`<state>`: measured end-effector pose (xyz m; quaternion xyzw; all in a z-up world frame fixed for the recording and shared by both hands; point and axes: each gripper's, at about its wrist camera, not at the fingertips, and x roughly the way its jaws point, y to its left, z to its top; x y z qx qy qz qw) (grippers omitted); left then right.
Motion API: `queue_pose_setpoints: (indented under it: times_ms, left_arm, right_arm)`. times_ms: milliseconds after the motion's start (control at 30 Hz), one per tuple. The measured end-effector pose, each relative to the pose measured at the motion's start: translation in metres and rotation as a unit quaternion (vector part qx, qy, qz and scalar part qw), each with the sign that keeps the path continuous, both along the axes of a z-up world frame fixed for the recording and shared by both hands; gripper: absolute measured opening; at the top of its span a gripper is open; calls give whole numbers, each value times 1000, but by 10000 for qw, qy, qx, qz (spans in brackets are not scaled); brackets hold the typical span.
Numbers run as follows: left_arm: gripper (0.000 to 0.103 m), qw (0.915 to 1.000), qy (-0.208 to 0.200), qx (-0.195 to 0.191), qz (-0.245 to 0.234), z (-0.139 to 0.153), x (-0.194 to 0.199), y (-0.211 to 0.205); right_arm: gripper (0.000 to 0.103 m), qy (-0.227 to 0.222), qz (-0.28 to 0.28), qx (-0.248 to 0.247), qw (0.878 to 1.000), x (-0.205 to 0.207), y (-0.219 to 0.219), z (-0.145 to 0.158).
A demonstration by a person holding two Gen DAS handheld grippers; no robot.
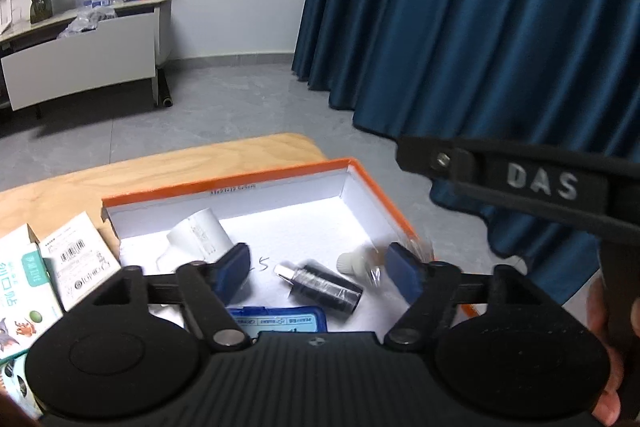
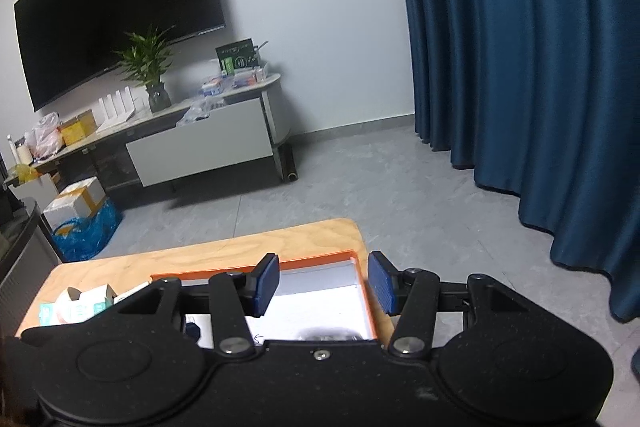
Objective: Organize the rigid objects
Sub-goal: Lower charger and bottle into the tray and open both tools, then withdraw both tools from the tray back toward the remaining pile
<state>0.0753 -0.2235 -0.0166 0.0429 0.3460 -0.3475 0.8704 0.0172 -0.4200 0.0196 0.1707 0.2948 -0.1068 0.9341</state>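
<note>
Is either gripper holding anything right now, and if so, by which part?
Nothing is held. The left gripper stands open above the black cylinder lying in the orange box; the right gripper is open and empty.

Below me stands a light wooden table (image 1: 168, 171) with a rounded corner, on a grey tiled floor (image 1: 224, 107). Directly on it I note 1 open orange-rimmed box (image 1: 224, 187) at the right end and, just beside its left wall, several small cartons (image 1: 80, 259) lying clustered.
</note>
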Motion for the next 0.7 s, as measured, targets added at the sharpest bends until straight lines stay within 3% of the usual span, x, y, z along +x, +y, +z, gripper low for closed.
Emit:
queue_pose_setpoints:
  times_ms: [267,433,700]
  left_arm:
    - [89,9992,-32,116,390,16,-13,22]
    - [95,9966,-97,385,723,26,-19,37]
    - [100,9914,-48,563,1178,33,-26,68]
  right_arm:
    - [66,17,42,-68,10000,-26,11,11]
    - [78,9,38,-23,10000,-44,23,15]
    - [79,84,228,27,9997,-56,48,20]
